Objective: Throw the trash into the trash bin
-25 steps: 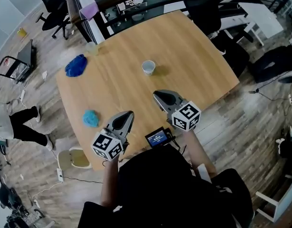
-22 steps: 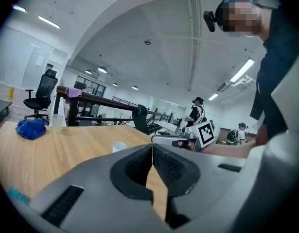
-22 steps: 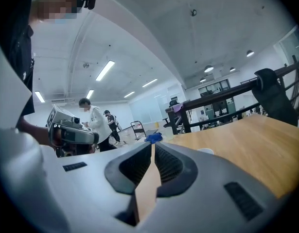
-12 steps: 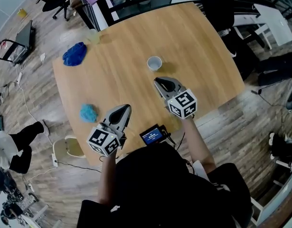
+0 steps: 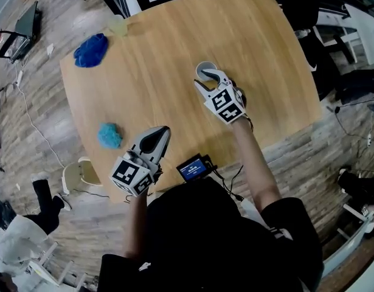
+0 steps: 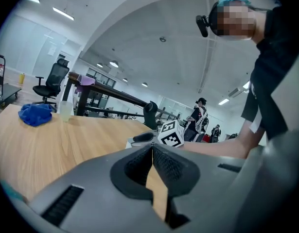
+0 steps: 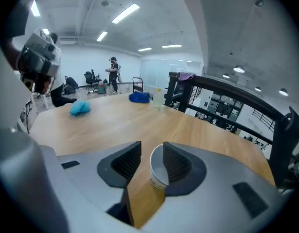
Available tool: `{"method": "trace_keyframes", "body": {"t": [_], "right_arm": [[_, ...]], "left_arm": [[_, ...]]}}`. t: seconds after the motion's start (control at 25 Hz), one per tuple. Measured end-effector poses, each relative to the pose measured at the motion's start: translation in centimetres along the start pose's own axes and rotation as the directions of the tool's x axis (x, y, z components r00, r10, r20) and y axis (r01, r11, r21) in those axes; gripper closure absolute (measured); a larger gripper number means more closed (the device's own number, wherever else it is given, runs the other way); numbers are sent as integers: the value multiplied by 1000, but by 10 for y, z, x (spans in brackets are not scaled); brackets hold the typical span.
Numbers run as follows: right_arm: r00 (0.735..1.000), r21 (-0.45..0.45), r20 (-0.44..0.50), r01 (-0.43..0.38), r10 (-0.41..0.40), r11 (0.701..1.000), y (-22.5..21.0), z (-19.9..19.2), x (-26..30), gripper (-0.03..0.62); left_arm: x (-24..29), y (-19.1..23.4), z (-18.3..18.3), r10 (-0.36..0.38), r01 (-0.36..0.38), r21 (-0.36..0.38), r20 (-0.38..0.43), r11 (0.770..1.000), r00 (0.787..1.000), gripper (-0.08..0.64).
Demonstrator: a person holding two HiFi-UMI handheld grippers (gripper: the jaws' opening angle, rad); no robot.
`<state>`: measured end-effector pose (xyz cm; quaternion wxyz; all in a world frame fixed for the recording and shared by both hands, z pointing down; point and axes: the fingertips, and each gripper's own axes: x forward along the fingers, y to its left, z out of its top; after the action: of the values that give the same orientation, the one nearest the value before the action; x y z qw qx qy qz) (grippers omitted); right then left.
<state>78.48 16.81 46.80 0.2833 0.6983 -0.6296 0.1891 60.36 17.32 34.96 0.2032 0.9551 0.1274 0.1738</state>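
The right gripper [image 7: 150, 152] stands with its jaws apart around the cup [image 7: 158, 174]. They have just been opening, and the cup sits between the pads, close against the right-hand pad in the right gripper view, with a clear gap to the other pad. The cup is a small white paper one. It stands on its base on the table [image 5: 266, 59] with its long axis roughly vertical and its open mouth up, leaning slightly. In the head view it lies a little above the frame's centre, half covered by the gripper's tips. The left gripper [image 6: 152, 147] has its pads together at the tips with nothing between them, and it hangs over the table's lower edge at lower left. Just left of it in the head view lies a light blue wad [image 5: 109, 135]. Farther off, at upper left, a dark blue cloth [image 5: 90, 50] lies beside a clear tumbler [image 5: 117, 24] near the table's corner. On the floor off the table's lower left edge stands a pale bin [image 5: 74, 176]. A second ago the right gripper was shut and short of the cup, which stood free farther up the table. The gripper has since reached up the frame to straddle it. The left gripper has shifted only a little along the lower edge.
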Motion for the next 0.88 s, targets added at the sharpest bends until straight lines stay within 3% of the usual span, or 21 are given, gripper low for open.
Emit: {"method": "trace_keyframes", "body": {"t": [0.24, 0.36, 0.56, 0.88], "right_arm": [[992, -91, -129, -8, -4, 996, 14, -24, 15, 477], [990, -125, -135, 27, -44, 992, 9, -26, 17, 566], [987, -114, -152, 30, -48, 993, 6, -27, 14, 577], [994, -100, -105, 26, -36, 995, 17, -10, 0, 578]], "left_arm": [[-6, 8, 5, 10, -9, -27, 31, 1000, 999, 551], [-6, 12, 10, 12, -10, -33, 50, 999, 999, 551], [-9, 14, 13, 14, -11, -46, 64, 999, 998, 551], [-12, 9, 14, 16, -15, -19, 78, 1000, 997, 551]]}}
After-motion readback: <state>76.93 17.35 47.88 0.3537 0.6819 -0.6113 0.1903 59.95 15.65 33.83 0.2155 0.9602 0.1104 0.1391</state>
